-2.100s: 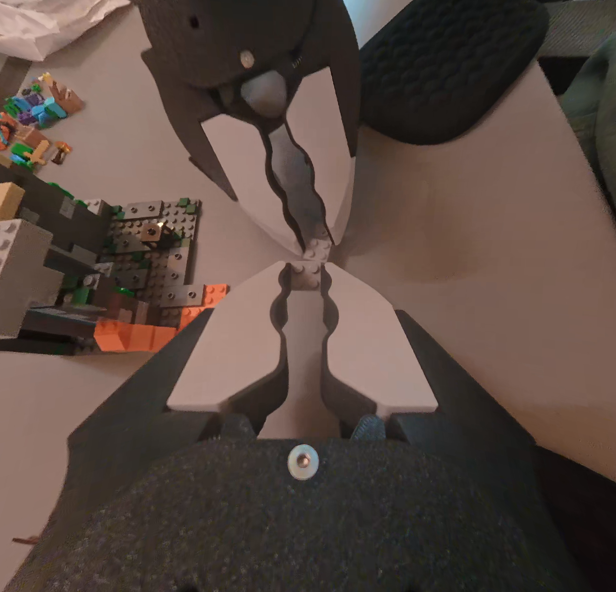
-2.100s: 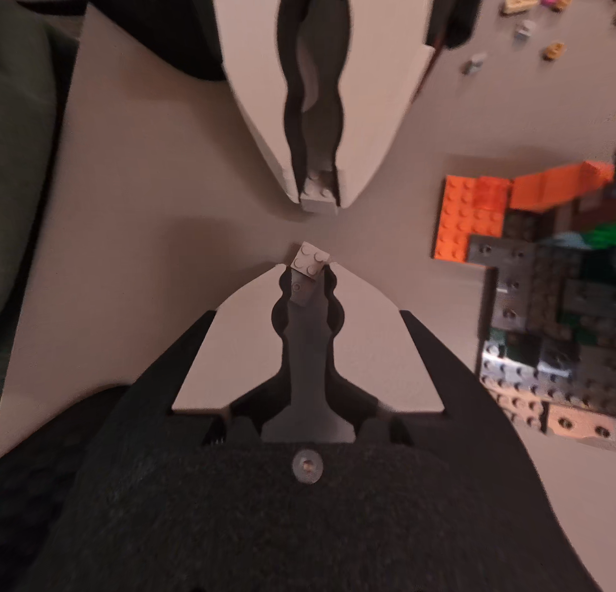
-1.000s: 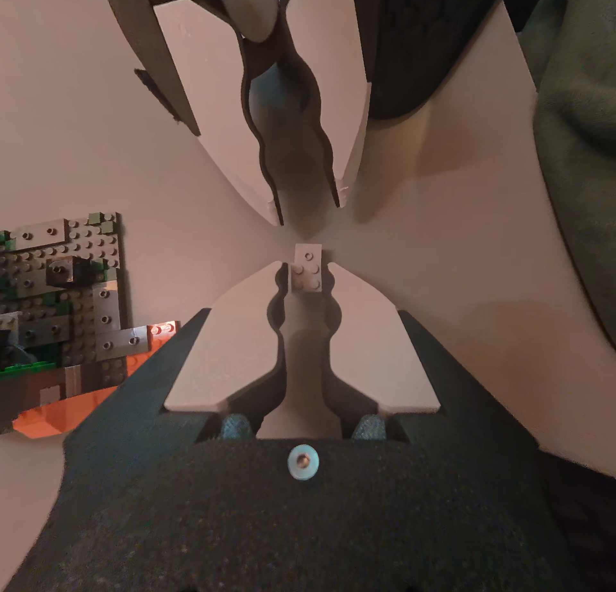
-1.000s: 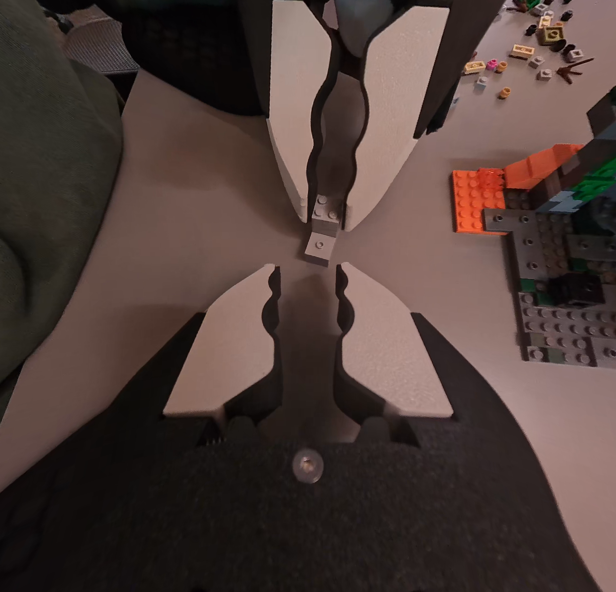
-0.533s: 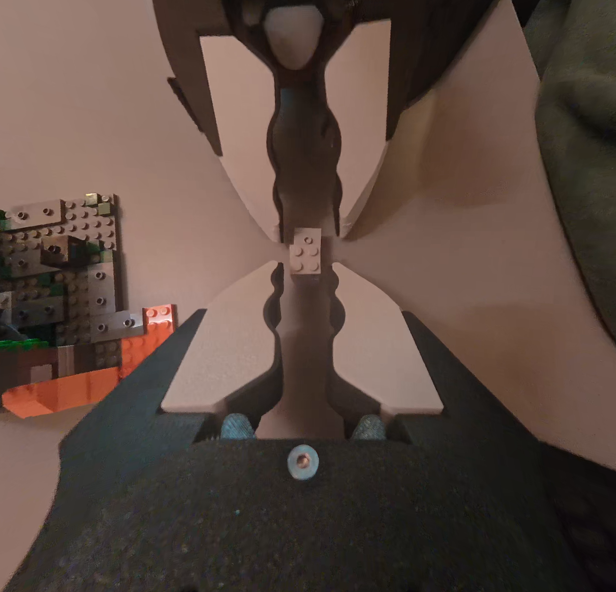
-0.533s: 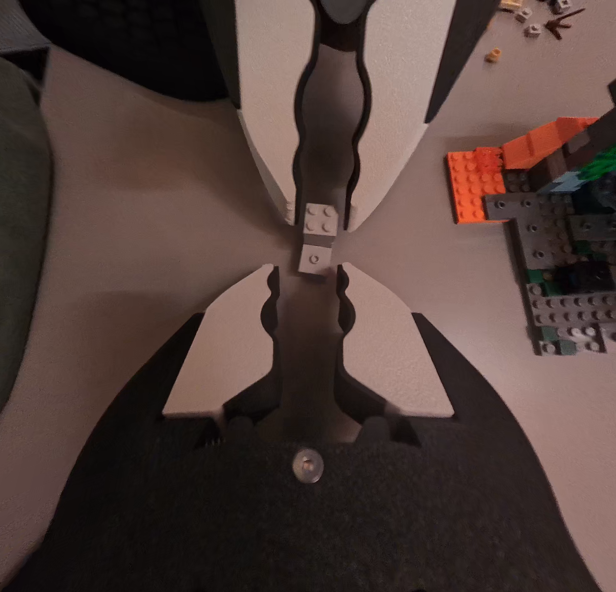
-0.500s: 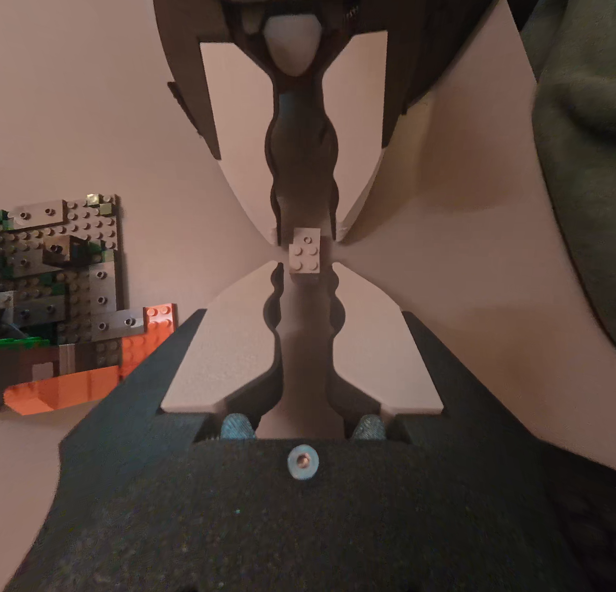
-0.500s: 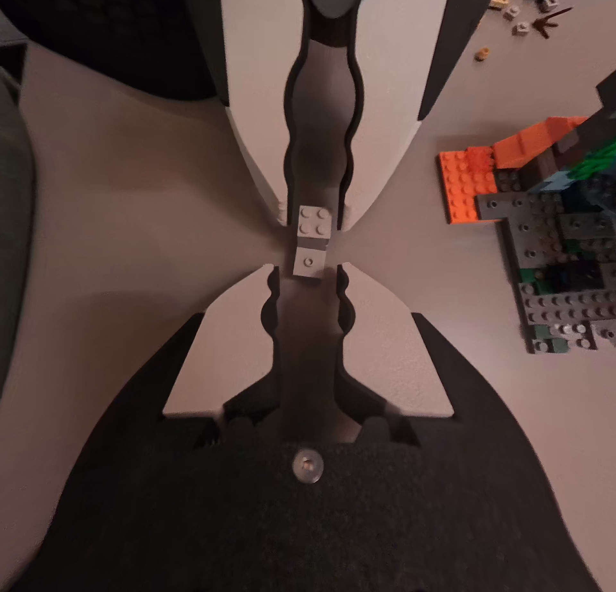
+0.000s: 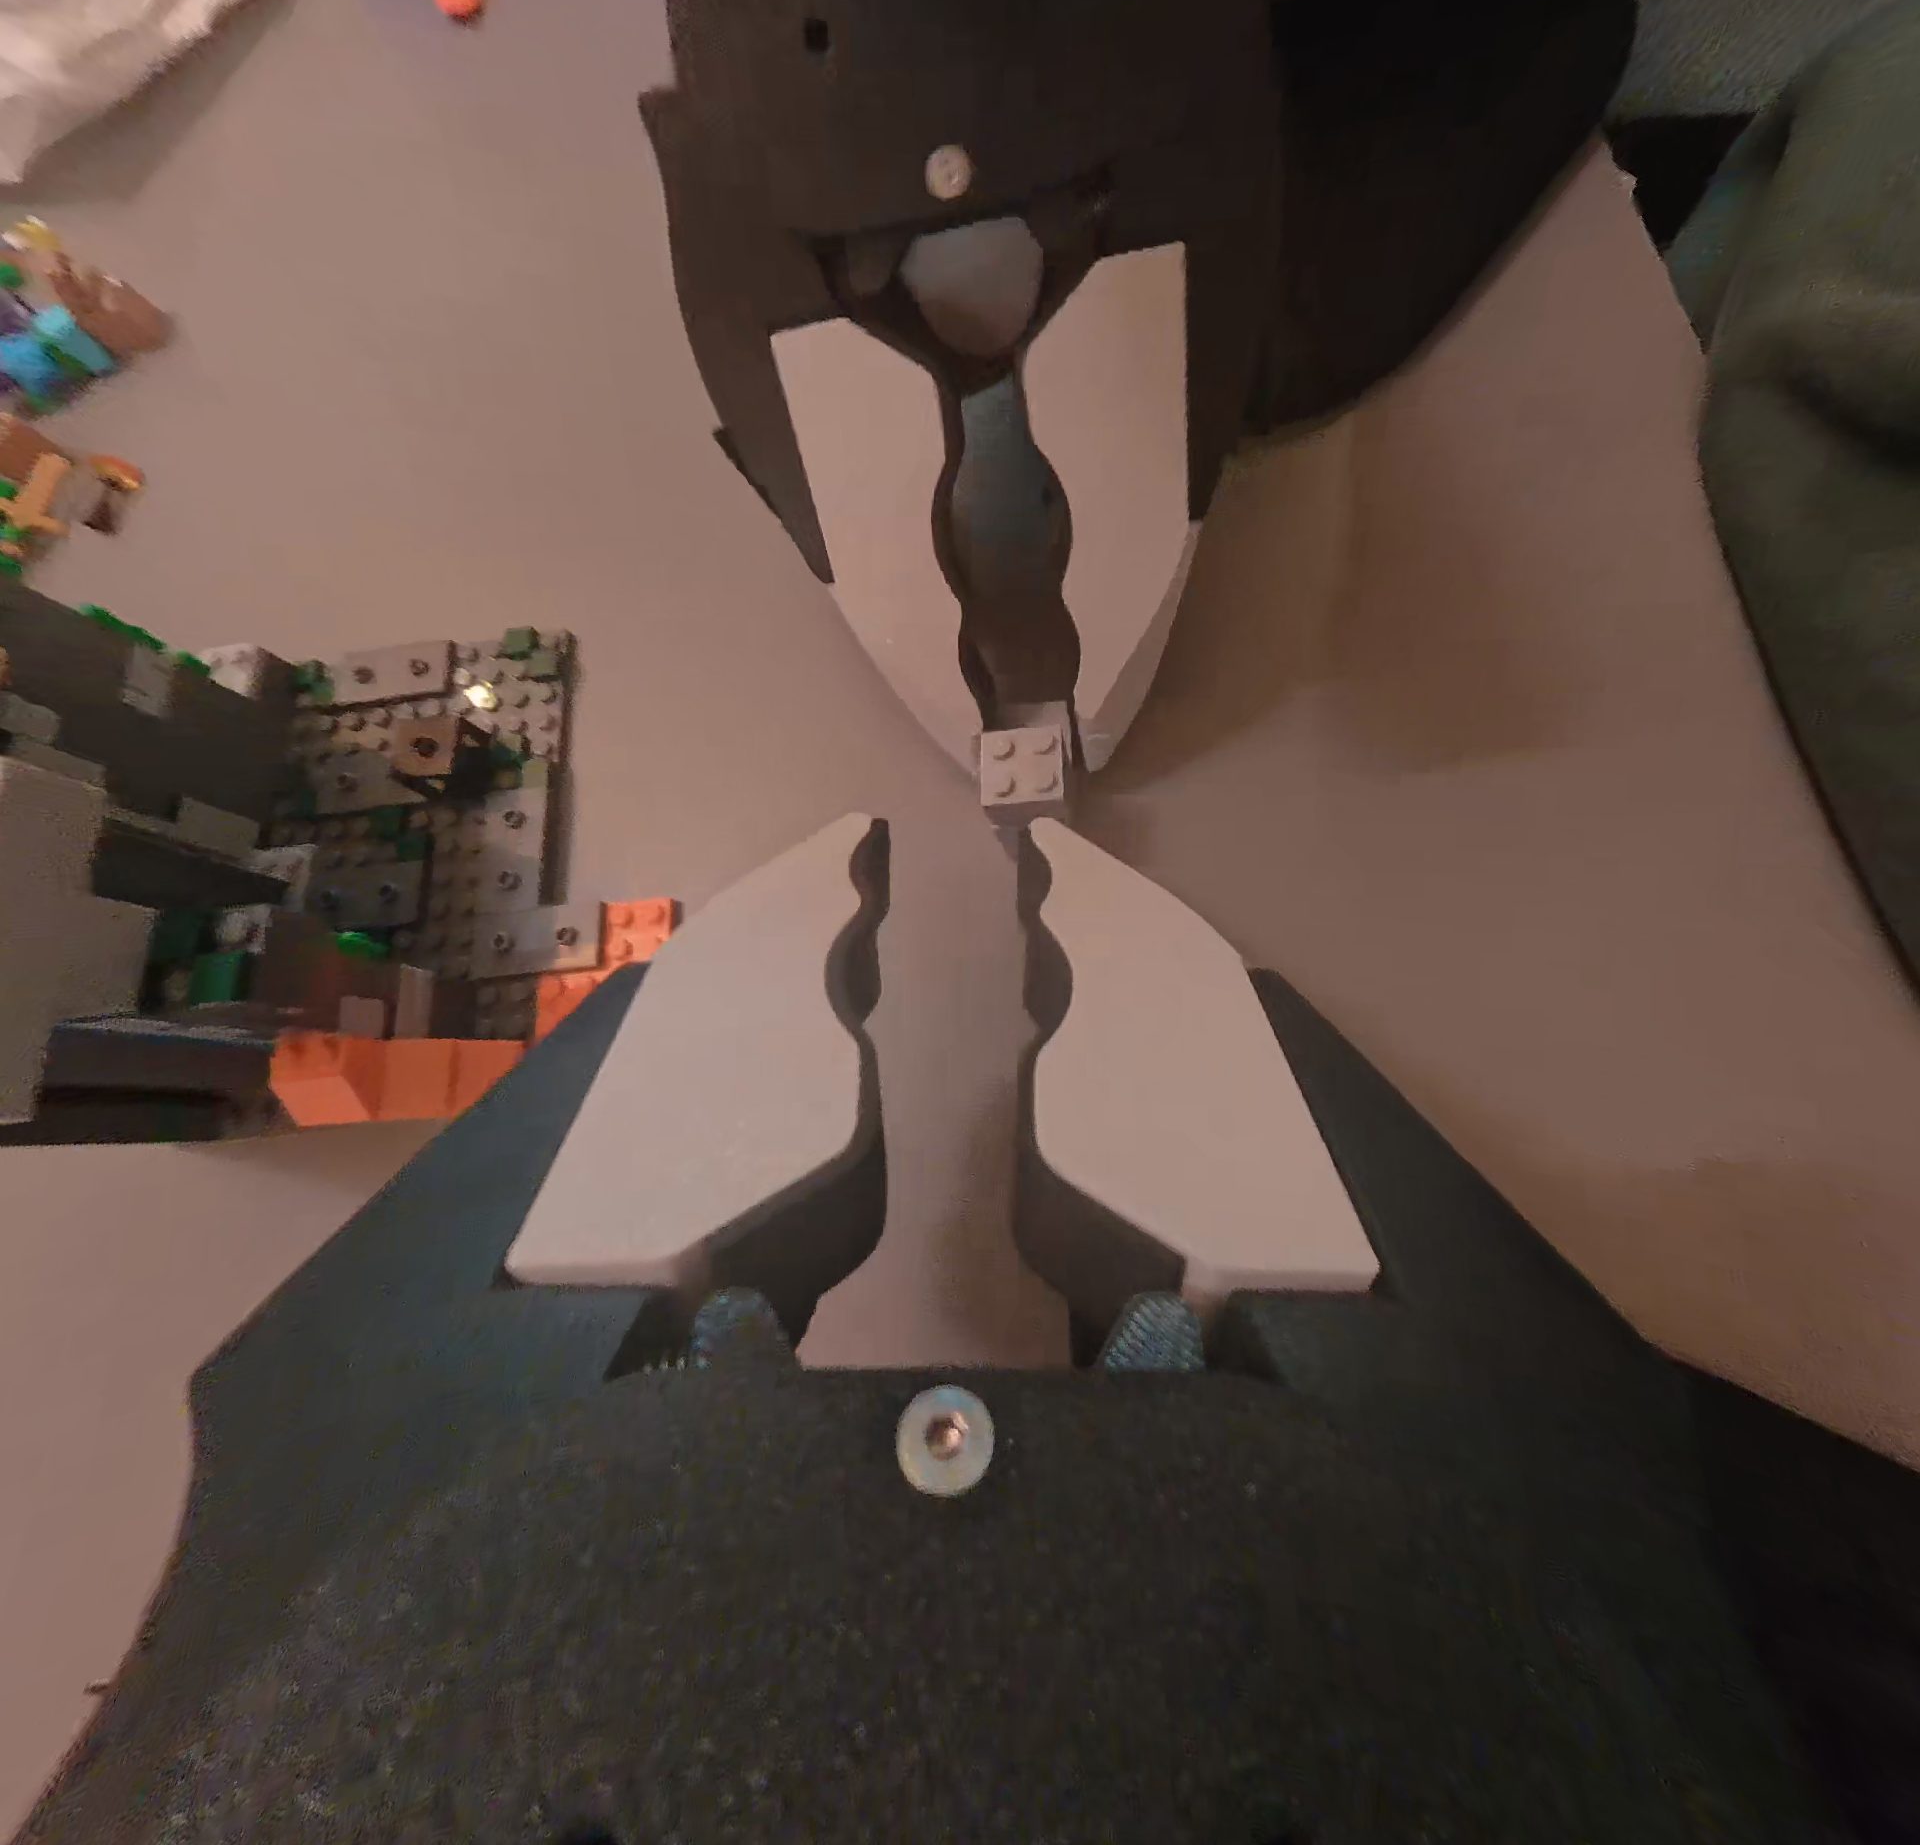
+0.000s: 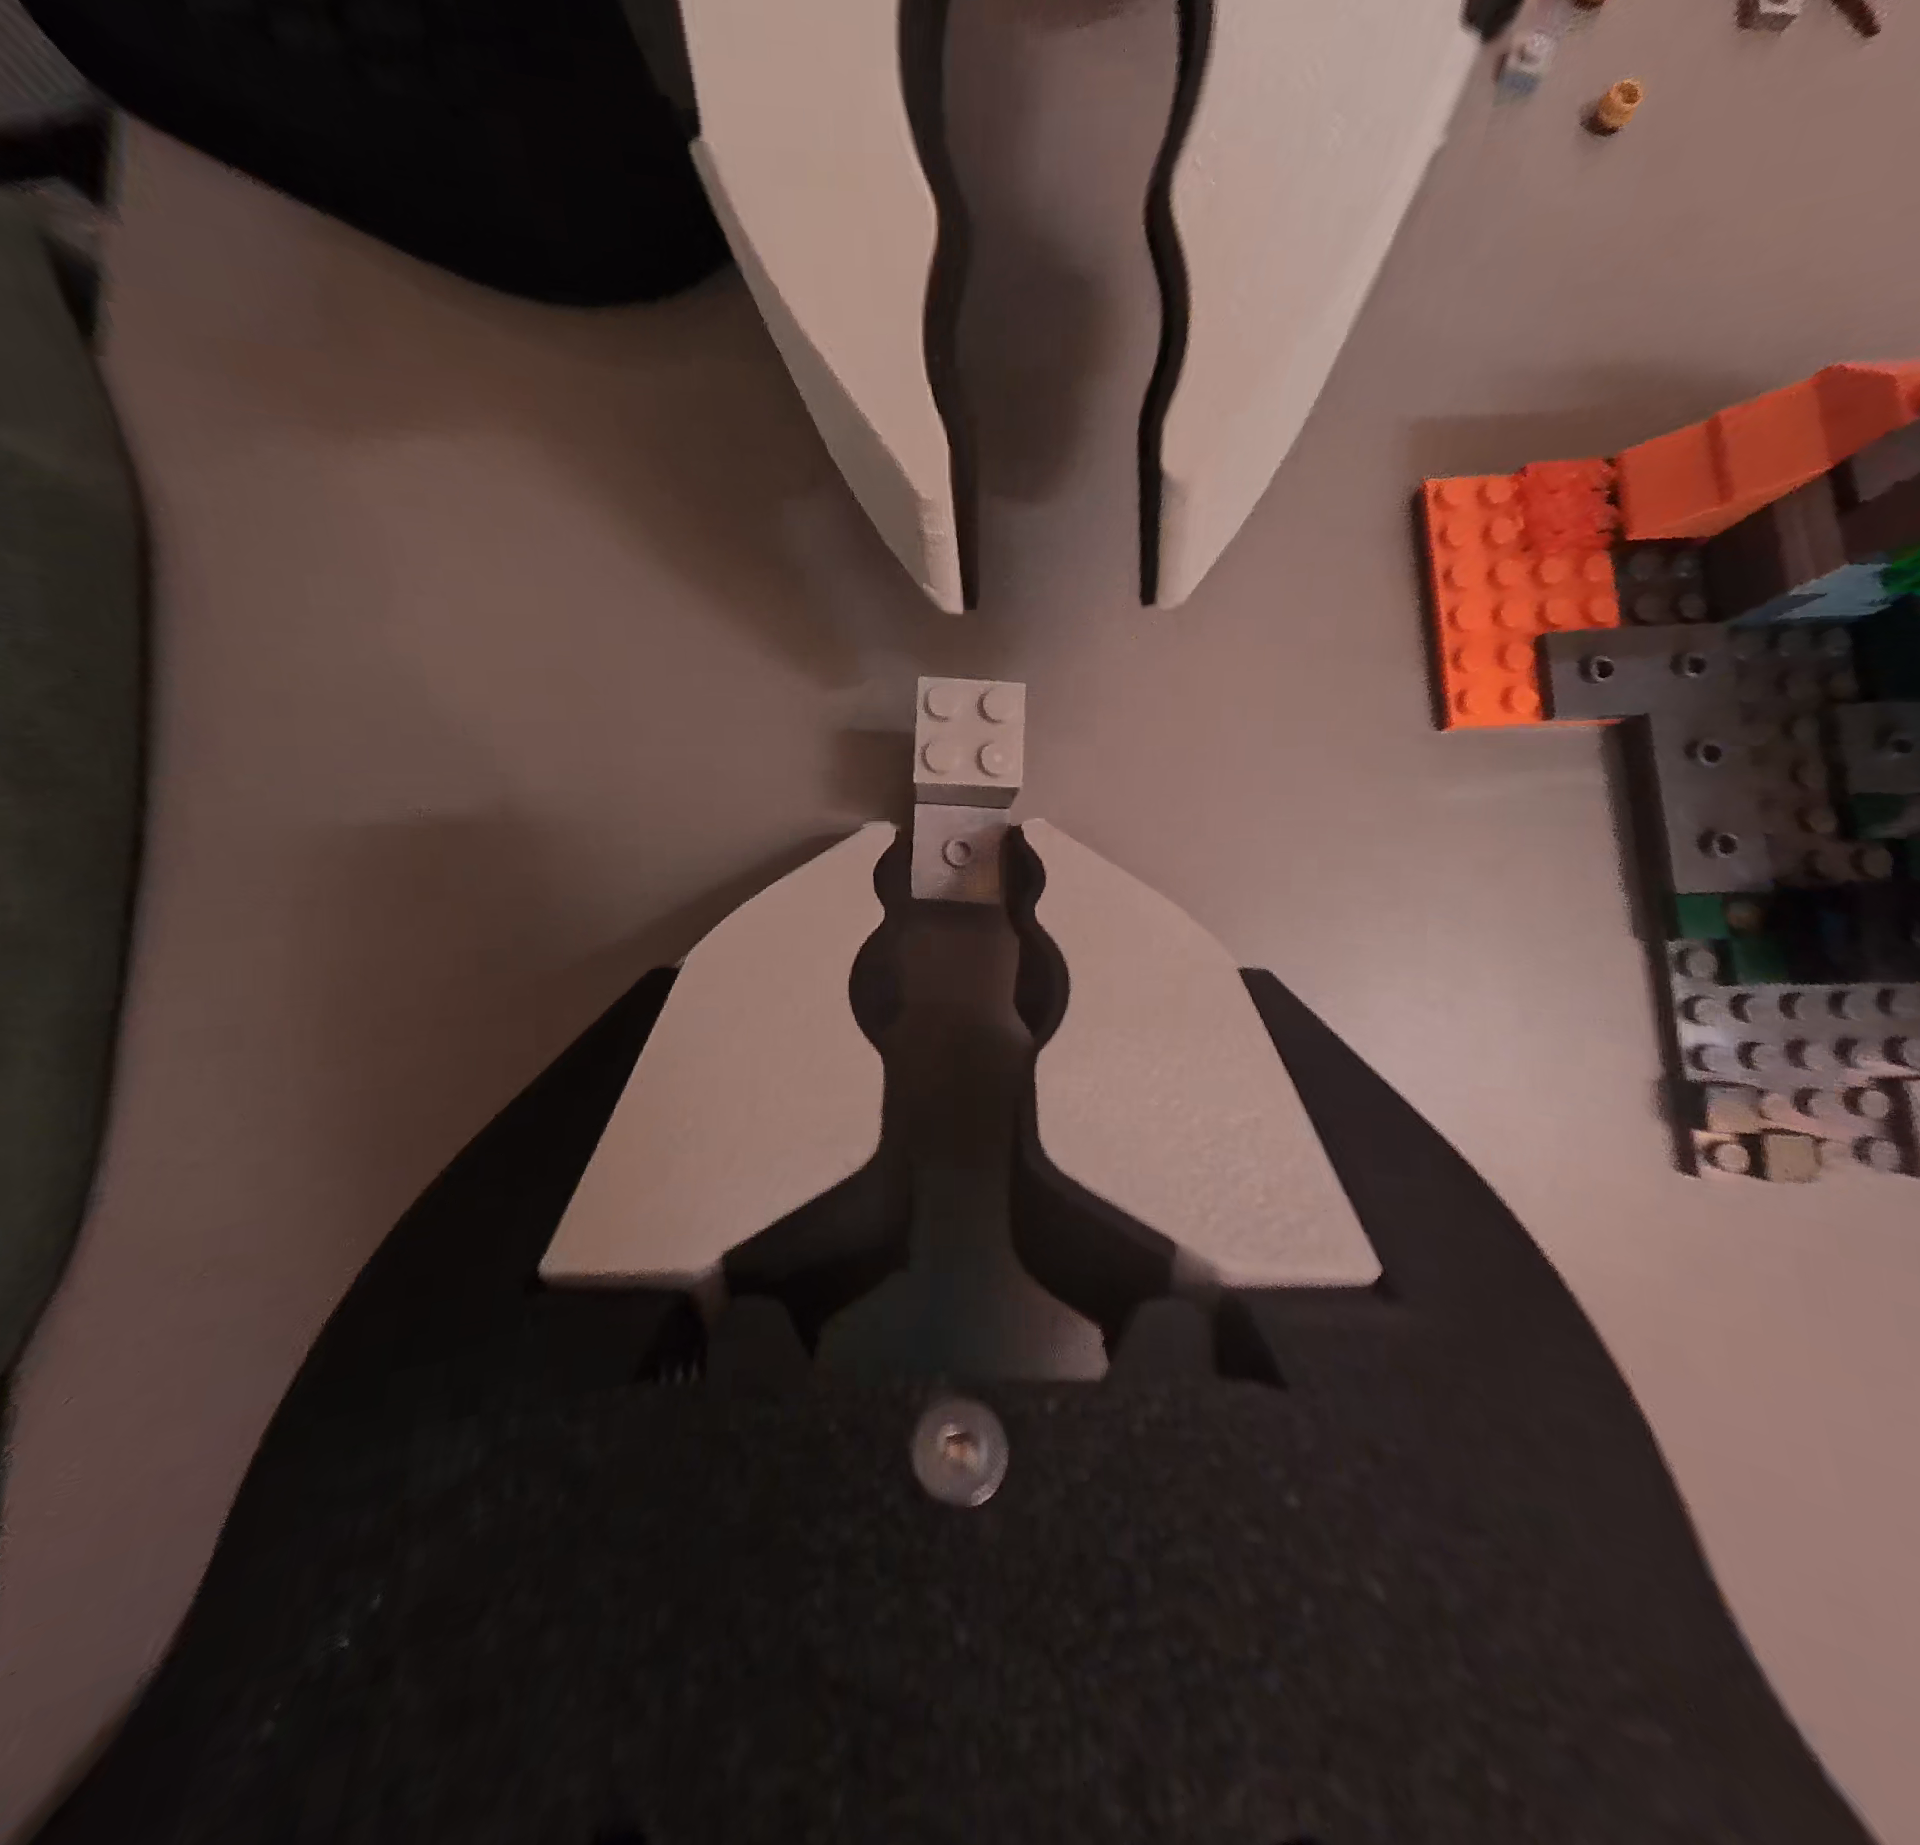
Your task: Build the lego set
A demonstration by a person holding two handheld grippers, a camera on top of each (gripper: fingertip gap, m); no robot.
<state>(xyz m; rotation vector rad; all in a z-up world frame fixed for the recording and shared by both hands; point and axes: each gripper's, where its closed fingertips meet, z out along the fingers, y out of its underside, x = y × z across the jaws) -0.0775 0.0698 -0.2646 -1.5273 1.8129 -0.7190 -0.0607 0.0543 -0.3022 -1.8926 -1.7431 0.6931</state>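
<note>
Left wrist view: looks along the left gripper, its pale fingers standing moderately apart with nothing between them. Just past the tips, meets the right gripper coming from the opposite side, closed narrowly on a small light-grey plastic brick piece with four studs on its upper face. Puts that piece close to the right-hand fingertip of the left gripper; cannot tell whether touching. Carries it above the pale tabletop. To the left, takes in a multicoloured brick build with an orange base, and at the top left corner a crumpled white sheet.

Right wrist view: confirms the grasp. Pinches the lower, single-stud part of the piece between both fingertips of the right gripper, leaving the four-stud block sticking out in front. Beyond, the left gripper open and clear of the piece. Loose small bricks at the top right.

Probably light, rigid and smooth-sided, so likely to slip or twist under a shallow pinch; best taken on two flat opposite sides, squarely, well onto the pads.
</note>
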